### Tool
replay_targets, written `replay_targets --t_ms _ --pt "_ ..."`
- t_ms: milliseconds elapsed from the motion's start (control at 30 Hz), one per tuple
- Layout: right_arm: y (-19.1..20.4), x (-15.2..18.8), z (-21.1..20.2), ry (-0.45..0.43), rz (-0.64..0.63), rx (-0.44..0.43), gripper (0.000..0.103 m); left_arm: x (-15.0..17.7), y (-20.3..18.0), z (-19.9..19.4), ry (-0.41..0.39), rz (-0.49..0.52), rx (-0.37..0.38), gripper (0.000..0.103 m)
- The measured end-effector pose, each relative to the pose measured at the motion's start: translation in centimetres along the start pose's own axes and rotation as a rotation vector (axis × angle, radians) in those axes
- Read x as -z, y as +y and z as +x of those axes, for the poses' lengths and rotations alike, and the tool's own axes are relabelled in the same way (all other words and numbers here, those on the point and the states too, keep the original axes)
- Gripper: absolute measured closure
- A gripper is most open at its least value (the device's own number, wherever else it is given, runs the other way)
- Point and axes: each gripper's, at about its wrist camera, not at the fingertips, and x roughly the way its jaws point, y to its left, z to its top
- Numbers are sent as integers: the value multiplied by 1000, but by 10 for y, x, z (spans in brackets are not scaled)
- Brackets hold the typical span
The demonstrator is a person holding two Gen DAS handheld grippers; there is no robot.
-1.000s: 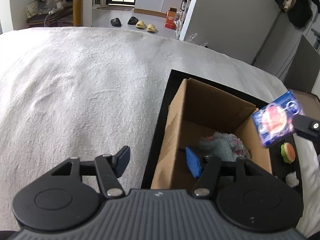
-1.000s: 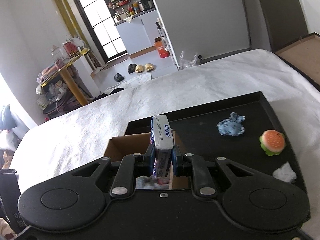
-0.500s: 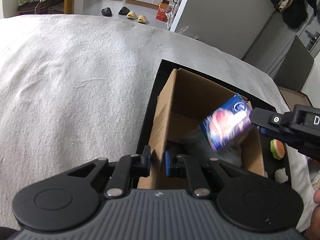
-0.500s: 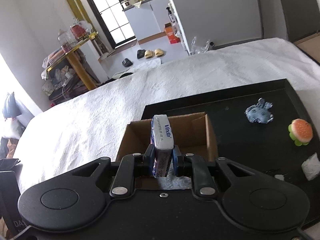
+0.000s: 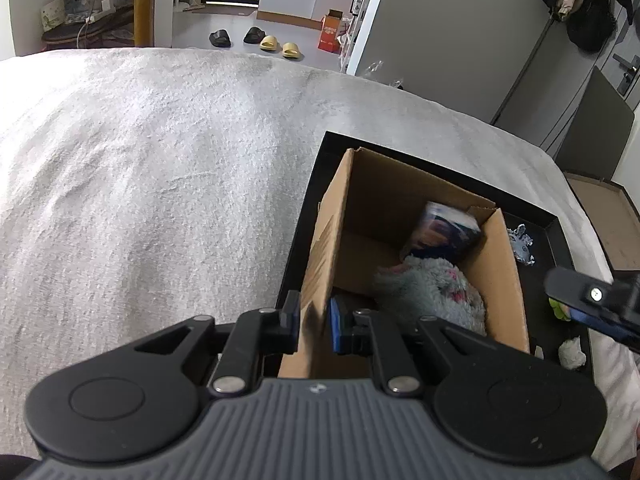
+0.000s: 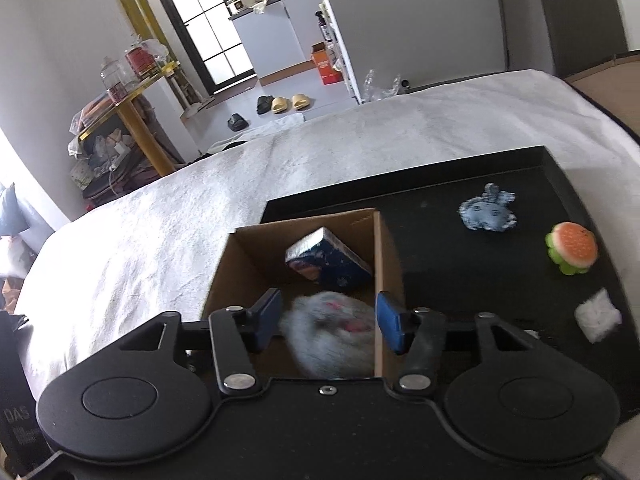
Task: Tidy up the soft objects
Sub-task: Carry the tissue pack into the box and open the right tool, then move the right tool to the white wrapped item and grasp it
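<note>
A cardboard box stands open on a black tray. Inside lie a blue tissue pack leaning at the far end and a grey fluffy plush. My left gripper is shut on the box's left wall. My right gripper is open and empty above the box's near end; it also shows in the left wrist view.
On the tray right of the box lie a blue fabric toy, a burger-shaped toy and a white cotton pad. The tray rests on a white blanket.
My right gripper opened and let go of the tissue pack, which dropped into the box. My left gripper closed onto the box's left wall and holds it.
</note>
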Motion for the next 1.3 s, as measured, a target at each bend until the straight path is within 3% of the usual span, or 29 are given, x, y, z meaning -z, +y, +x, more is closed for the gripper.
replay_targets --t_ms 567,700,767,833,1300 --pt "-64 11 -32 -34 82 44 45 0 -15 -7 -23 26 -30 85" --pt "-80 12 -36 -42 106 50 34 1 -19 -7 -23 32 -51 72" --pt "-87 14 -38 -47 106 55 26 2 -22 -7 -21 36 -54 58" --pt "-94 16 -38 -48 97 61 26 2 -26 -7 -22 53 -74 53" --pt "-158 19 -24 -25 203 100 26 3 -42 3 -27 105 -156 46"
